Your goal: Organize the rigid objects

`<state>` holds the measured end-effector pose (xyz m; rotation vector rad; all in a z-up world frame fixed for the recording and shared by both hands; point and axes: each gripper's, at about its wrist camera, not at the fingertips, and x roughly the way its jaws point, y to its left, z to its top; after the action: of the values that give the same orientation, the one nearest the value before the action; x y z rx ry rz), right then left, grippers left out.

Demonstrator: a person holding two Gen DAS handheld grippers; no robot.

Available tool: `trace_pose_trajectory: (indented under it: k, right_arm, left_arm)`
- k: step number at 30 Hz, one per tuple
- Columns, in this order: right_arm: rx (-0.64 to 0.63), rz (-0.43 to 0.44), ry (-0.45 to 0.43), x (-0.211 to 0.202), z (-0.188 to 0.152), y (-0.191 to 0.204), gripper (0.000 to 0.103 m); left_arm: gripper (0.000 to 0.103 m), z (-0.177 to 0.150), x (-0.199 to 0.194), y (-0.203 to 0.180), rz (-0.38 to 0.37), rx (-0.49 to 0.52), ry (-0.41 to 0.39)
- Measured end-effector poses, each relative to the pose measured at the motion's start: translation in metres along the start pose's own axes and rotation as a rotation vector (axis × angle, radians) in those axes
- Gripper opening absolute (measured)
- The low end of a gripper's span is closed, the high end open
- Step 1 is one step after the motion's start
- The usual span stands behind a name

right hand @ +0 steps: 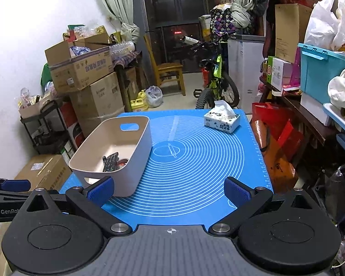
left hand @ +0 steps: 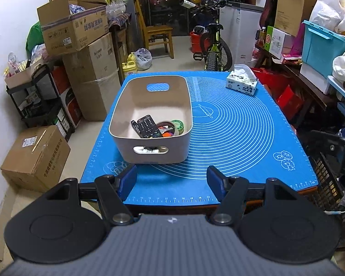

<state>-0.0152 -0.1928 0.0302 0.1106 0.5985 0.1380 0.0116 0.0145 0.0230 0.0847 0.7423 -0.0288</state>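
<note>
Bin (left hand: 149, 105) sits on blue mat (left hand: 241, 138) amid boxes (left hand: 89, 64); both grippers (left hand: 171, 179) (right hand: 169, 189) wide, empty.

Right gripper (right hand: 170, 189) jaws spread wide, empty, over near edge of blue mat (right hand: 195, 172). Beige bin (right hand: 135, 161) left of mat centre, remote (right hand: 110, 158) inside. Tissue pack (right hand: 222, 120) at mat's far right corner.
</note>
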Motion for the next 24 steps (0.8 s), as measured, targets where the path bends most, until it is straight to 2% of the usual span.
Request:
trace_pose_trajectory:
  k: [24]
  right_arm:
    - [0.006, -0.003, -0.010, -0.0081, -0.0080, -0.0040, 0.101]
  left_arm:
    - [0.068, -0.0061, -0.0023, -0.0048, -0.002, 0.005, -0.017]
